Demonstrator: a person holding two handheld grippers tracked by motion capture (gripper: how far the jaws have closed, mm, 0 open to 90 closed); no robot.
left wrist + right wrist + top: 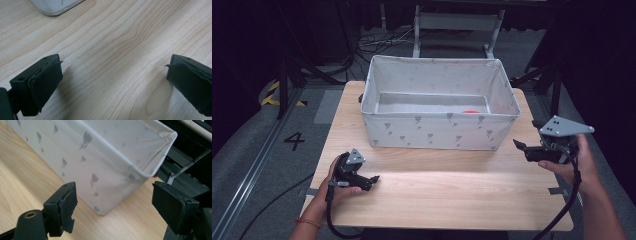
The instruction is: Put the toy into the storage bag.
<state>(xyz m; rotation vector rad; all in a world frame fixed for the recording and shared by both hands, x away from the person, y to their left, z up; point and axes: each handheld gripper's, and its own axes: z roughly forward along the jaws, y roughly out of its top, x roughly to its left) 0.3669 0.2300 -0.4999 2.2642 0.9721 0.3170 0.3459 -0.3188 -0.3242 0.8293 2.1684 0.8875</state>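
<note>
Pale wood counter (437, 195), fabric bin (439, 132) at back. Left gripper (371, 181) and right gripper (519, 146) both agape, empty. Probably pre-grasp; next target unclear.

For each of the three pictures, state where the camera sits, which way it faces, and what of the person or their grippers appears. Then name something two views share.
High view: above the person's side, looking forward and down at the table and fabric box; forearms, left gripper, right gripper.
Left gripper view: on the left gripper, facing bare tabletop; jaws apart.
Right gripper view: on the right gripper, facing the box's corner; jaws apart.
Shared: box in all three.
</note>
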